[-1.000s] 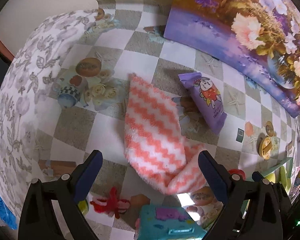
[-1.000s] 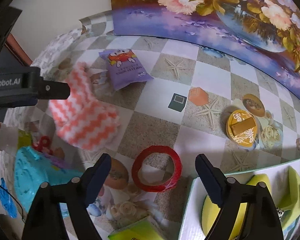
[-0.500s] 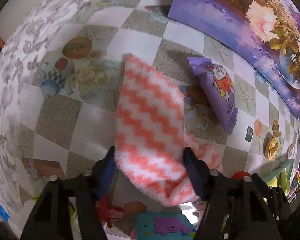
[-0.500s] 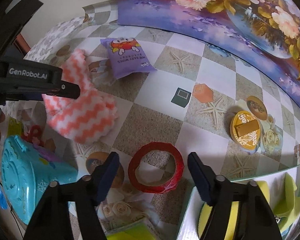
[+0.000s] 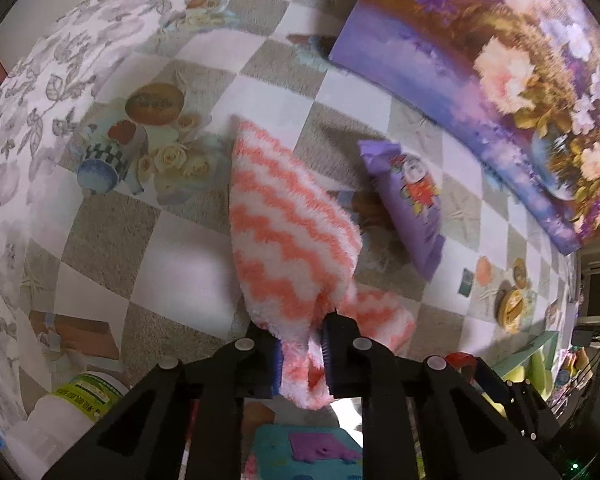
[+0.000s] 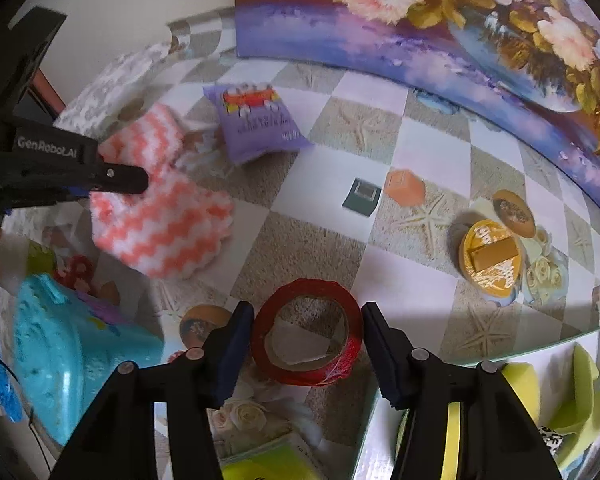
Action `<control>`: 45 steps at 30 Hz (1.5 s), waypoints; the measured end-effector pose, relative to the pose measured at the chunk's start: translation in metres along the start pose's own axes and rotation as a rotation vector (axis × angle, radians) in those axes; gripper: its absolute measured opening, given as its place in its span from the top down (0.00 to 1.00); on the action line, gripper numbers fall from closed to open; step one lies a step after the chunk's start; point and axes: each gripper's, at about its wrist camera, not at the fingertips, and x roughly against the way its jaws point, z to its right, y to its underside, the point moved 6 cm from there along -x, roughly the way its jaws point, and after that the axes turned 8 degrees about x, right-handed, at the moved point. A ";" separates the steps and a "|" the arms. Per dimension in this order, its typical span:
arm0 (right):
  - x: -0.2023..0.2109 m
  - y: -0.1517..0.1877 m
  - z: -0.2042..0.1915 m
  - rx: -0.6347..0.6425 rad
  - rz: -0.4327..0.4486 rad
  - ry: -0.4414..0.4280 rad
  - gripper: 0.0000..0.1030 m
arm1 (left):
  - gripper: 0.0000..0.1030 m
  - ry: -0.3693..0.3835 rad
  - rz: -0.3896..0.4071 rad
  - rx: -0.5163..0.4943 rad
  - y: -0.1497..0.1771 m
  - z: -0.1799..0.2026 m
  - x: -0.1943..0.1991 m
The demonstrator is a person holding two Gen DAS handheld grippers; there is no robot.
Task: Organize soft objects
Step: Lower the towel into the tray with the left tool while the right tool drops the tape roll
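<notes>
Much is cut off here. The teal toy (image 6: 64,356) runs out at the lower edge of the left wrist view and sits half behind the left gripper's arm in the right wrist view; a red figure (image 6: 78,274) peeks out from behind it, too hidden to make out. The white bottle (image 5: 72,408) is partly behind the left gripper's arm. The print on the pouch (image 5: 410,204) is blurred and unreadable. The tray (image 6: 512,364) is clipped at the lower right corner, and the yellow-green things inside it are half covered by the right gripper's arm.

One cloth (image 5: 288,236), pink and white zigzag, lies bunched on the checked table (image 5: 172,256), just left of the single purple pouch. The left gripper (image 5: 302,354) is closing its jaws on the cloth's near fold — the pads press the fabric between them. One red tape roll (image 6: 308,340) stands between the fingers of the right gripper (image 6: 306,354); its jaws are closing, with narrow gaps at both pads, so not yet gripping. One gold disc (image 6: 490,256) lies well to the right, one flower painting (image 6: 440,20) leans at the back.
</notes>
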 end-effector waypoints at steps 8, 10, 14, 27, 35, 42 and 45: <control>0.045 0.002 0.015 -0.036 0.079 0.000 0.44 | 0.85 0.103 0.151 -0.014 0.015 0.033 0.066; 0.057 0.004 0.017 -0.041 0.094 0.008 0.44 | 0.85 0.139 0.181 -0.013 0.021 0.046 0.078; 0.085 0.014 0.032 -0.074 0.125 0.025 0.44 | 0.85 0.185 0.241 -0.006 0.045 0.065 0.105; 0.168 0.065 0.101 -0.206 0.195 0.104 0.44 | 0.85 0.222 0.271 -0.090 0.126 0.129 0.126; 0.212 0.103 0.150 -0.303 0.237 0.167 0.44 | 0.85 0.226 0.263 -0.165 0.160 0.152 0.129; 0.233 0.135 0.173 -0.380 0.246 0.201 0.44 | 0.85 0.253 0.224 -0.257 0.196 0.180 0.126; 0.231 0.144 0.173 -0.392 0.236 0.192 0.44 | 0.85 0.250 0.192 -0.297 0.211 0.190 0.118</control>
